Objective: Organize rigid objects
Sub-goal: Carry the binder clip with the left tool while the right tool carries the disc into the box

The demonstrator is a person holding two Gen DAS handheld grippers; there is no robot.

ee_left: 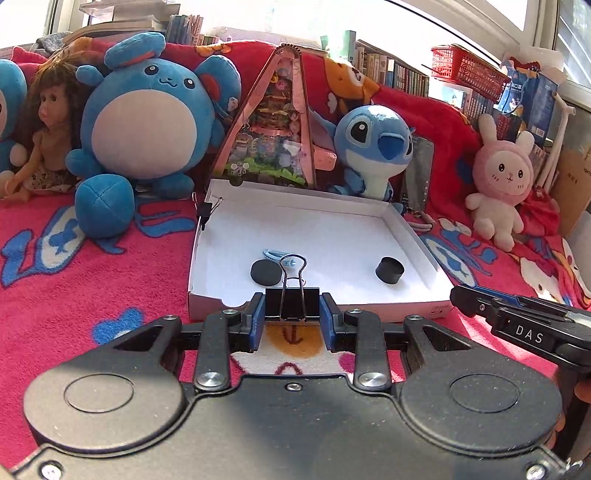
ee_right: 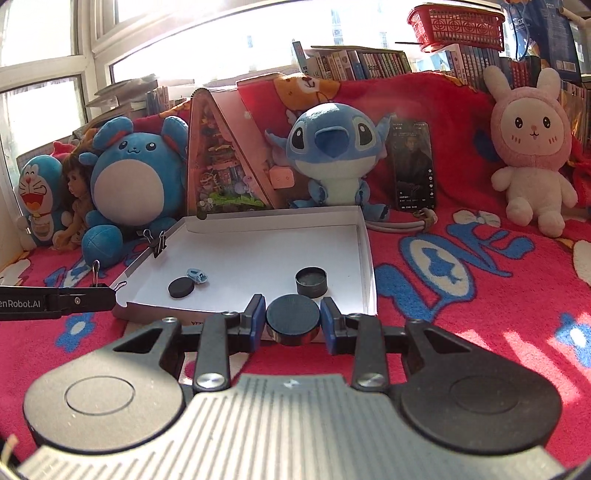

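A shallow white box point(ee_left: 413, 236) point(ee_right: 364, 240) lies open on the red blanket. Inside it lie a flat black disc point(ee_left: 265, 272) point(ee_right: 180, 287), a small light-blue clip point(ee_left: 275, 254) point(ee_right: 197, 275) and a short black cylinder point(ee_left: 389, 271) point(ee_right: 311, 281). My left gripper point(ee_left: 292, 314) is shut on a black binder clip point(ee_left: 291, 304), held just in front of the box's near edge. My right gripper point(ee_right: 293, 319) is shut on a round black disc point(ee_right: 293, 320) at the near edge. Another binder clip point(ee_left: 205, 212) point(ee_right: 158, 242) grips the box's left rim.
Plush toys line the back: a round blue one point(ee_left: 147, 110), a blue alien point(ee_left: 376, 144) point(ee_right: 332, 147), a pink rabbit point(ee_left: 498, 181) point(ee_right: 532, 147), a doll point(ee_left: 44, 122). A triangular picture box point(ee_left: 273, 122) and a phone point(ee_right: 413, 166) stand behind the white box. Books and a red basket point(ee_right: 454, 22) sit further back.
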